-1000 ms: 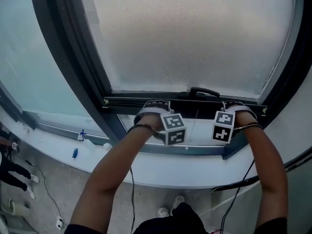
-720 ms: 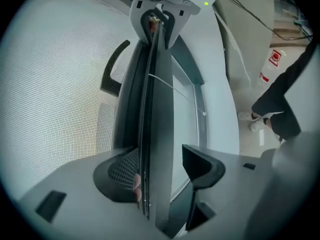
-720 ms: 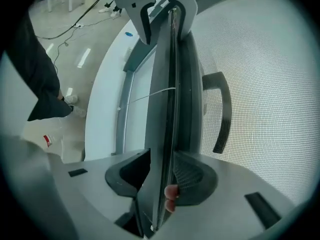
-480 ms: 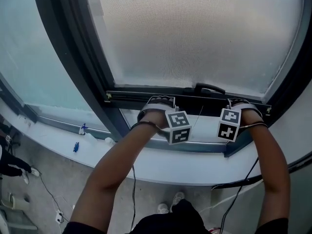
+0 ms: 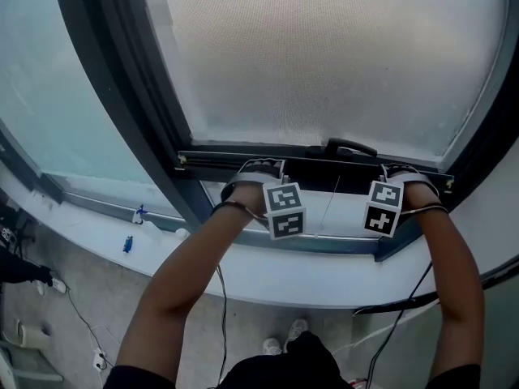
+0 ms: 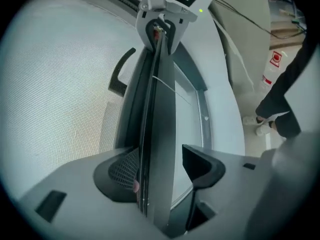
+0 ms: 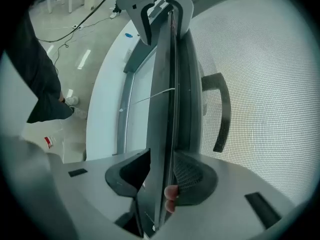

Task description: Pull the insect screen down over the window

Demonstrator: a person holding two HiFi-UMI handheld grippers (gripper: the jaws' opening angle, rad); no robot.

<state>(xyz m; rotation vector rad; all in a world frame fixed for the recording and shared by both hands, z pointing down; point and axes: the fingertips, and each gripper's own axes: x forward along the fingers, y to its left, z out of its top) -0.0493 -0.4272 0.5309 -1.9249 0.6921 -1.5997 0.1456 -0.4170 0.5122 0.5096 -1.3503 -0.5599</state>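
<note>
Held both grippers in place through the last second; noted only a slight twist of the left gripper [image 5: 258,168], judging by its marker cube [image 5: 285,210]. Saw no drop in the bottom bar [image 5: 308,162] of the insect screen [image 5: 324,55]: parked as before, a clear gap above the sill [image 5: 324,275]. Reckoned the pull paused short of closing.

Head view: found the left gripper and the right gripper [image 5: 399,171] on the bottom bar, either side of the handle [image 5: 349,147], with the pull cord [image 5: 328,205] dangling between.

Left gripper view: caught the bottom bar between the jaws, with the mesh-side pad [image 6: 122,171] against it and the other just off. Straddling loosely, not clamped.

Right gripper view: read both pads pressed on the bottom bar, clamped.

Judged next: tighten left, then draw both down evenly to seat the bottom bar without skewing.
</note>
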